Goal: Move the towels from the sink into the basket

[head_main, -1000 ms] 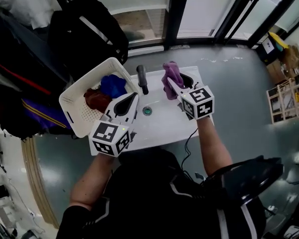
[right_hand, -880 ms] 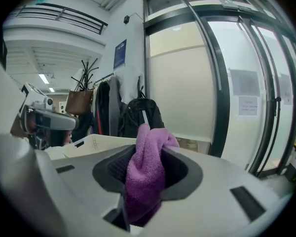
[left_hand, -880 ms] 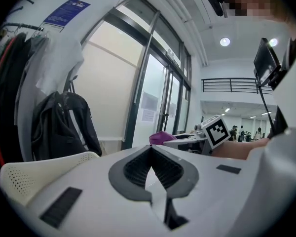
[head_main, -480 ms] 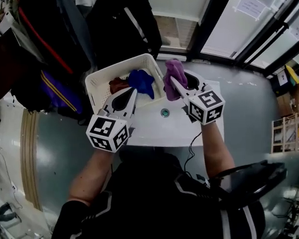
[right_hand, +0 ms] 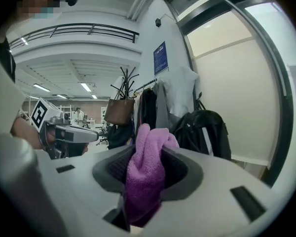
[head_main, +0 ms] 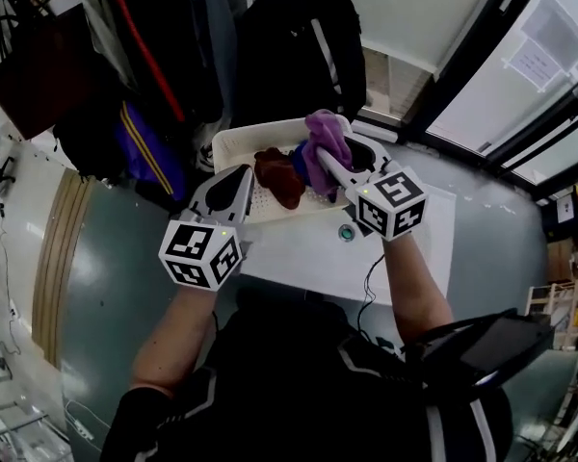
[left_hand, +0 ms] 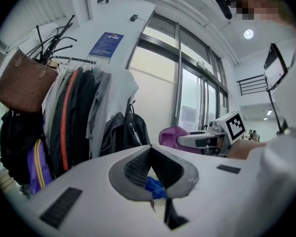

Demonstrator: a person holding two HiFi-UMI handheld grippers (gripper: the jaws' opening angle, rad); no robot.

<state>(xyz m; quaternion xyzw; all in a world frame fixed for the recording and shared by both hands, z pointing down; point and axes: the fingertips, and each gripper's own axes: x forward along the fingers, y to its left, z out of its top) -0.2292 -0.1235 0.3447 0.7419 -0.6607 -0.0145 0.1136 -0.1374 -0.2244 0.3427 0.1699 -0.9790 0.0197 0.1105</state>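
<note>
Head view looks steeply down on the white sink [head_main: 299,253], whose bowl looks bare as far as it shows around the drain [head_main: 347,232]. The white basket [head_main: 260,131] stands touching the sink's far left end. Over it come the two tools. The right gripper [head_main: 326,169] reaches in from the sink side, pointing toward the basket's right end. The left gripper [head_main: 233,183] sits over the basket's near left corner. The purple towel [head_main: 323,142] is clamped in the right gripper's jaws. In the right gripper view it fills the gap between the pads, bunched and standing up past the tips, so its long axis runs roughly along the jaws. From above, that bunch overlaps the basket's right end, just over a dark red towel [head_main: 275,176] and a blue towel [head_main: 296,162] already lying inside. So the basket lies below and slightly left of the load, and the drop appears to need little more travel, perhaps a small shift left to clear the rim. How high the towel hangs above the basket I cannot tell. The left gripper's jaws meet at the tips and pinch nothing; only basket mesh and a scrap of blue show through the slit behind them. The right hand is therefore the one placed to finish this towel.
</note>
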